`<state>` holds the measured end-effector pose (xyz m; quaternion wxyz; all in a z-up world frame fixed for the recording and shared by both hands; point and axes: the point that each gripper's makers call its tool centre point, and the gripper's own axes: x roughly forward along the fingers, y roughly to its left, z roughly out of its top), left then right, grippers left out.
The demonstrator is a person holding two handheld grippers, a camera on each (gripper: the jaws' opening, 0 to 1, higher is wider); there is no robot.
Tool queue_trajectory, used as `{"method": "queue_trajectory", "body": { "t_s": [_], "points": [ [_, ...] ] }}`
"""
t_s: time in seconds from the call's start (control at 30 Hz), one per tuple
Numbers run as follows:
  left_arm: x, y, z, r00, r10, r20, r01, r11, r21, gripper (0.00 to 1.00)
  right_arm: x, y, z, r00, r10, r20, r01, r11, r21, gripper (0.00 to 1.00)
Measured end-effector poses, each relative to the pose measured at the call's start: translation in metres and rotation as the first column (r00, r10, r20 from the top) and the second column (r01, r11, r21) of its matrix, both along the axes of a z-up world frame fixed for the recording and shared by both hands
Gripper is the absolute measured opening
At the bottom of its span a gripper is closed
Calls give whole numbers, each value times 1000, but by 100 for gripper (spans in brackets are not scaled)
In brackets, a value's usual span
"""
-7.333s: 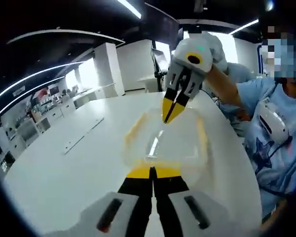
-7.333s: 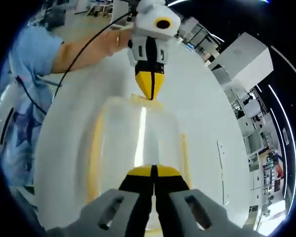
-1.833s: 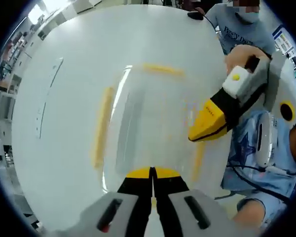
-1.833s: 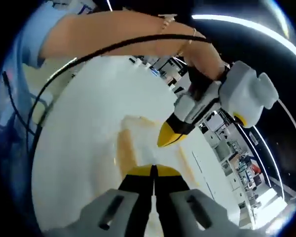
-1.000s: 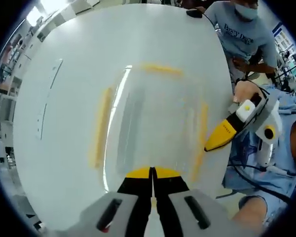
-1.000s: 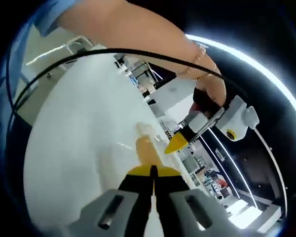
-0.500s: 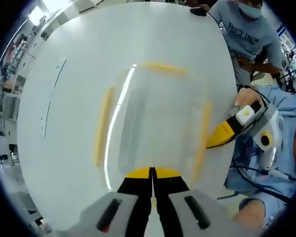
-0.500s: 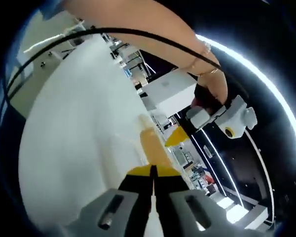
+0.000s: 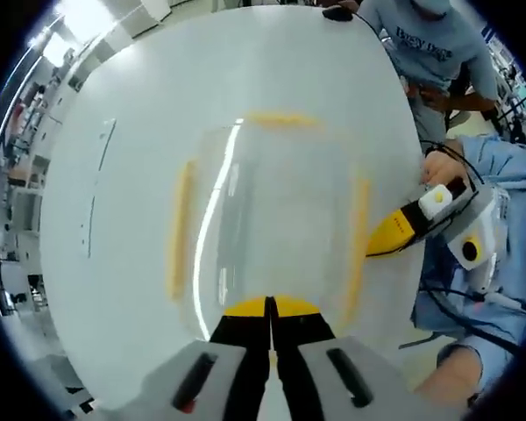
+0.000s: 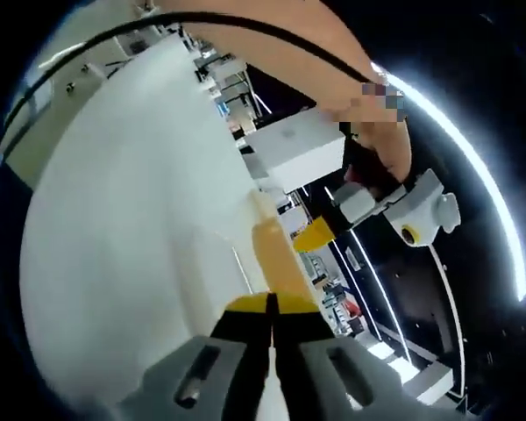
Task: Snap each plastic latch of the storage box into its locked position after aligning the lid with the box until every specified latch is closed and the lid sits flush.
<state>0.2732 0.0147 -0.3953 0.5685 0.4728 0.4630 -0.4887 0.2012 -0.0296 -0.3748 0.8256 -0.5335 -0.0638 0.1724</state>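
The storage box [image 9: 272, 228] sits on the white counter [image 9: 114, 175], its clear lid [image 9: 280, 202] in place on top. Four yellow latches are visible in the left gripper view: the far latch [image 9: 280, 119], the left latch [image 9: 181, 230], the right latch [image 9: 358, 237] and the near latch [image 9: 267, 306]. The left gripper [image 9: 269, 309] is positioned at the near edge of the box with its fingers clenched together, their yellow tips at the near latch; whether they press on it cannot be determined. The right gripper [image 9: 379, 244] enters the left gripper view from the right, its yellow tip just beside the right latch, with contact not confirmable at this angle. In the right gripper view, the right gripper [image 10: 271, 304] shows both fingers clenched together, nothing between them, and a yellow latch [image 10: 276, 254] runs forward directly ahead of the tips. The left gripper [image 10: 314, 234] appears beyond it, tip pointing down toward the box, held by a hand [image 10: 381, 145]. A person in a grey shirt [image 9: 438, 44] stands at the far side of the counter.
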Motion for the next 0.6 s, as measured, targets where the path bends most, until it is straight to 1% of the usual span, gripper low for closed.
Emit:
{"method": "queue_trajectory", "body": {
  "t_s": [0.07,0.1,0.13,0.23,0.3,0.33,0.37,0.4,0.43,0.47,0.5,0.53,0.57,0.6],
  "points": [
    [-1,-1,-1,1000,-8,-7,9,1000,12,0,-1,0,0,999,-11,-35,11,1000,-14,0],
    [0,-1,-1,1000,-4,-12,4,1000,18,0,-1,1,0,998,-21,-54,19,999,-39,0],
    [0,-2,-1,1000,-5,-15,5,1000,23,0,-1,1,0,998,-24,-60,21,999,-47,0],
    [-1,-1,-2,999,-23,-29,24,999,37,0,-3,2,1,996,-3,-87,-1,999,-46,0],
    [-1,-1,-2,999,-21,-38,23,999,33,0,-4,3,1,995,7,-95,-12,999,-48,0],
    [-1,-1,-2,999,-27,-44,28,999,26,0,-4,4,1,995,9,-98,-14,999,-50,0],
    [0,-1,-1,998,-15,-54,15,1000,9,0,-5,5,2,994,9,-104,-14,999,-48,0],
    [-1,-1,-1,998,-16,-56,17,1000,3,0,-5,5,-2,992,7,-127,-13,999,-46,0],
    [-1,0,-1,998,-9,-56,8,1000,-8,0,-3,2,-2,992,2,-124,-10,998,-66,0],
    [-1,0,-1,998,-11,-55,10,1000,-12,0,-2,-3,-9,993,11,-117,-15,999,-31,0],
    [-2,0,-1,999,-9,-53,8,1000,-17,0,1,-16,-30,994,28,-106,-29,999,-13,0],
    [-2,0,-2,999,-9,-52,8,1000,-18,0,2,-16,-33,995,29,-99,-31,999,-24,0],
    [-3,-1,0,999,-11,-54,10,1000,-20,0,6,-17,-34,997,25,-68,-32,993,-112,0],
    [-4,-1,-1,999,-7,-51,7,1000,-15,0,5,-15,-33,997,23,-73,-26,998,-49,0]
  ]
}}
